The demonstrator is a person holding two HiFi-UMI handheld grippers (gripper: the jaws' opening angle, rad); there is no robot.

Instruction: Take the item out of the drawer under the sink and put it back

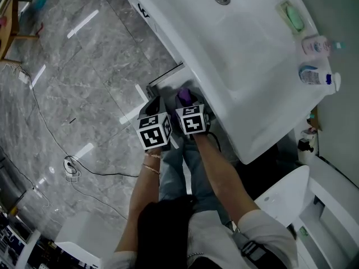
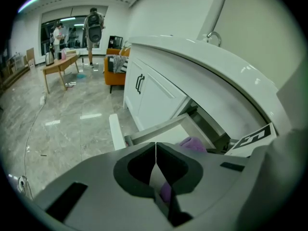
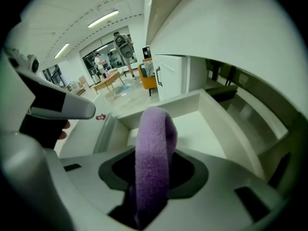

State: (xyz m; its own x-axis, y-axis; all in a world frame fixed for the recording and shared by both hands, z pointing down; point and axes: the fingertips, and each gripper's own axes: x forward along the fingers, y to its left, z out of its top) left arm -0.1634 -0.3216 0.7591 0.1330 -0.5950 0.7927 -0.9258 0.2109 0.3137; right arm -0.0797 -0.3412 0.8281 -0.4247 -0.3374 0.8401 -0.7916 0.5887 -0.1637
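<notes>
The white drawer (image 1: 166, 78) under the sink (image 1: 235, 43) stands pulled out. Both grippers hang over it side by side. My right gripper (image 1: 188, 98) is shut on a purple fuzzy cloth (image 1: 184, 96). In the right gripper view the cloth (image 3: 155, 143) stands up between the jaws of the right gripper (image 3: 153, 170) and arches forward over the pale drawer floor (image 3: 202, 129). My left gripper (image 2: 155, 153) is shut with its pads meeting and nothing between them. It hovers at the drawer's front rim (image 2: 159, 129), and the cloth (image 2: 193, 143) shows just beyond it.
A green soap (image 1: 293, 17) and two bottles (image 1: 316, 45) sit on the sink's far side. A toilet (image 1: 283, 198) stands to the right. A cable (image 1: 70, 167) lies on the marble floor. Cabinet doors (image 2: 144, 88), an orange chair (image 2: 114, 73) and people (image 2: 94, 28) are farther off.
</notes>
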